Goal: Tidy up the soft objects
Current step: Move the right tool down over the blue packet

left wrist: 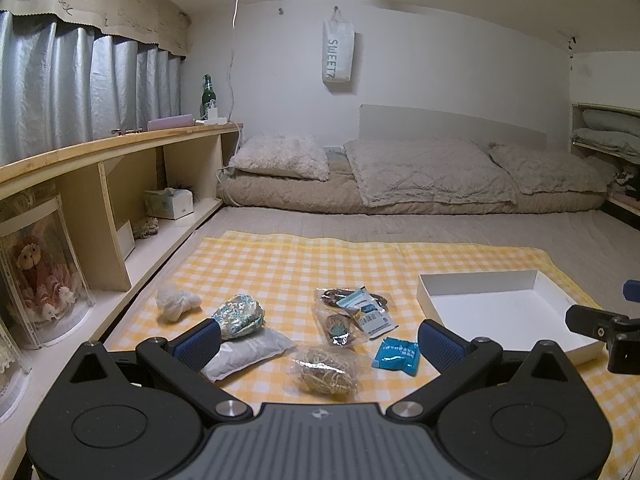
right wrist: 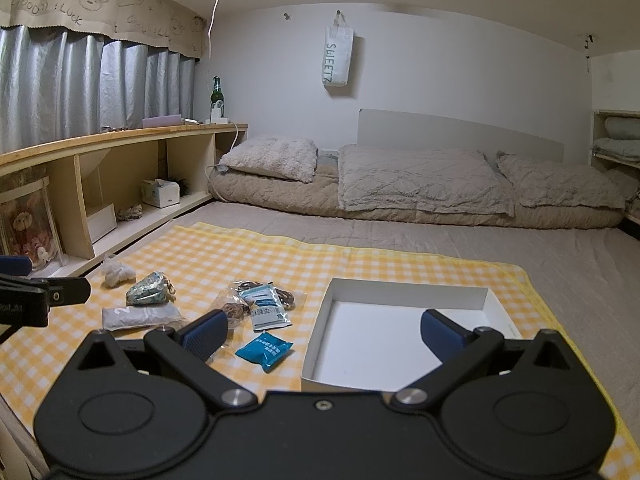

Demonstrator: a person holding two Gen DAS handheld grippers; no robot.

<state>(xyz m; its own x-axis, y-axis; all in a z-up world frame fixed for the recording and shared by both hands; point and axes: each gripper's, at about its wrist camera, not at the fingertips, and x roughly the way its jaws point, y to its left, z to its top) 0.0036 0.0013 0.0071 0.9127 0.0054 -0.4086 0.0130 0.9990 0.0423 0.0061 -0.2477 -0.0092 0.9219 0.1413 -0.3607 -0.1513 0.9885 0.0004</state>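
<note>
Soft items lie on a yellow checked cloth (left wrist: 280, 264): a white knotted cloth (left wrist: 176, 302), a teal patterned bundle (left wrist: 239, 315), a grey pouch (left wrist: 248, 352), a bagged tan bundle (left wrist: 325, 372), a blue packet (left wrist: 396, 356), a white sachet (left wrist: 370, 314) and clear bags (left wrist: 338, 326). An empty white box (left wrist: 500, 312) sits to their right. My left gripper (left wrist: 318, 342) hovers open above the items, holding nothing. My right gripper (right wrist: 322, 330) hangs open over the left edge of the white box (right wrist: 400, 340), beside the blue packet (right wrist: 264, 350). The teal bundle (right wrist: 146, 290) lies far left.
A wooden shelf unit (left wrist: 120, 184) with a tissue box (left wrist: 168, 202) and a bagged plush toy (left wrist: 38, 276) runs along the left. Folded quilts and pillows (left wrist: 420, 172) line the back wall. A green bottle (left wrist: 208, 96) stands on the shelf top.
</note>
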